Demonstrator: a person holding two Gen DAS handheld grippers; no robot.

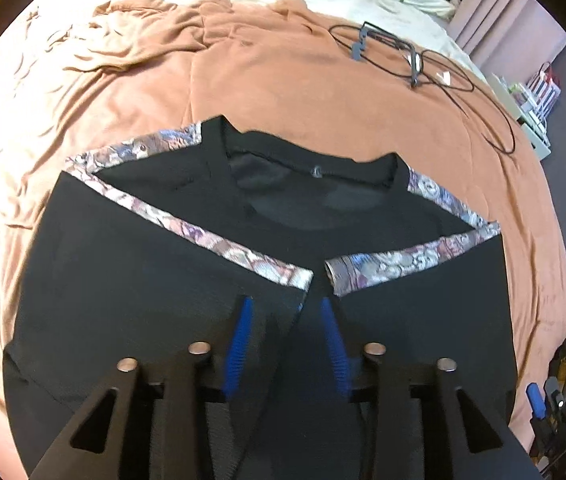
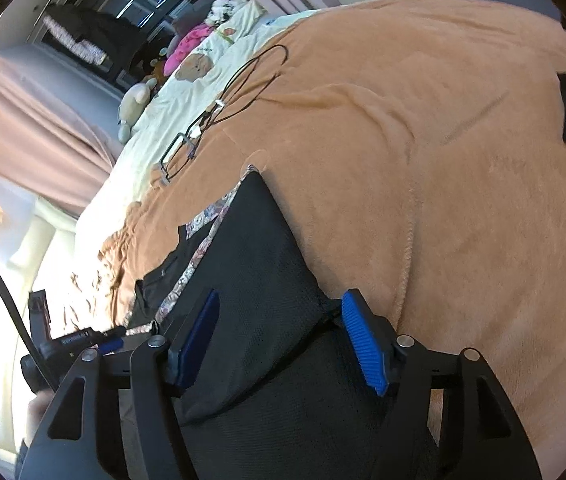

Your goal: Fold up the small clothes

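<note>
1. The black T-shirt (image 1: 203, 264) lies on the bed's orange blanket (image 1: 283, 80), both sleeves folded inward.
2. Left tool (image 1: 286, 312) and right tool (image 2: 281, 310) hang open, gripping nothing.
3. Next, probably, the hem folds toward the collar.

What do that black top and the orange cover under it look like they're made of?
Black top: probably thin matte mesh knit, with tiny holes showing and glossy floral-printed trim. Orange cover: probably soft fleece, with a fuzzy, matte nap and rounded creases.

Bright daylight, glare lower left (fisheye-bent edges).
</note>
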